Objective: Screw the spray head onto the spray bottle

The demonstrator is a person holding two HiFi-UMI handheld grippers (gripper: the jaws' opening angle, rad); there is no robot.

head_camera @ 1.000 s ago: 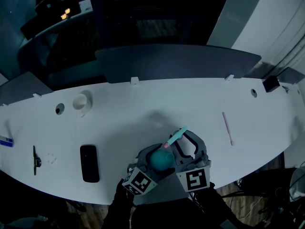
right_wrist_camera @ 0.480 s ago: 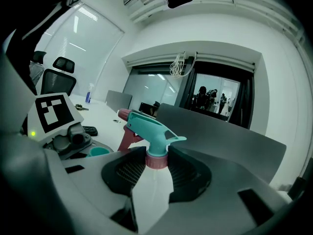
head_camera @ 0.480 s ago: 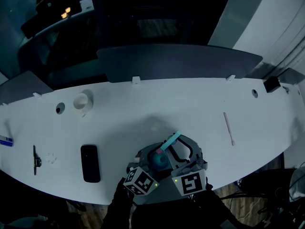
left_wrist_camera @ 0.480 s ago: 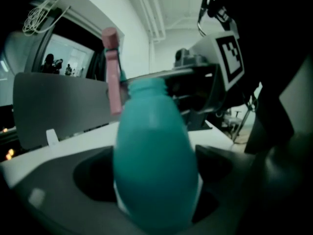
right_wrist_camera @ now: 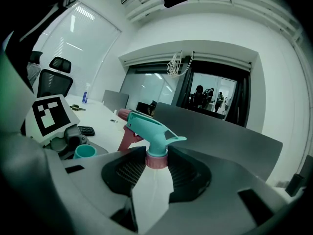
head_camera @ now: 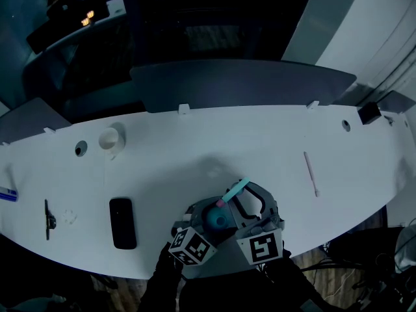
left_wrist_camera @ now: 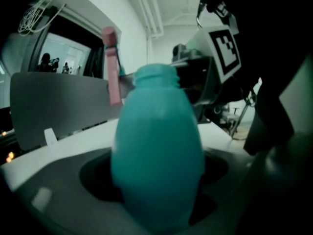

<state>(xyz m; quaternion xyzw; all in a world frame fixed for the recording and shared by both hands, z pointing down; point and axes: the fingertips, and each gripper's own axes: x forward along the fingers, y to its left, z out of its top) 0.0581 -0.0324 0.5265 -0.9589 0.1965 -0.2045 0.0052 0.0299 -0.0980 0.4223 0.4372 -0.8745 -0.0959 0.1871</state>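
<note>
The teal spray bottle [head_camera: 216,219] stands upright between the jaws of my left gripper [head_camera: 209,221] at the table's near edge. Those jaws have just been closing, and their pads press on the bottle's belly [left_wrist_camera: 156,155]. Its threaded neck [right_wrist_camera: 84,152] is bare and open. My right gripper [head_camera: 243,204] is shut on the pink collar of the teal spray head [right_wrist_camera: 149,129], and the dip tube hangs down between the pads. The spray head [head_camera: 234,191] hangs tilted just to the right of and above the bottle's neck, with its pink trigger [left_wrist_camera: 113,67] close beside it.
On the white table [head_camera: 260,142] a black phone [head_camera: 122,223] lies left of the grippers. A white cup [head_camera: 110,138] stands at the far left and a thin stick [head_camera: 310,173] lies to the right. A small black tool [head_camera: 49,218] lies near the left edge. A dark partition [head_camera: 240,83] lines the back.
The right gripper and the spray head have shifted slightly left and nearer, closer to the bottle's top. The left gripper and the bottle have stayed put.
</note>
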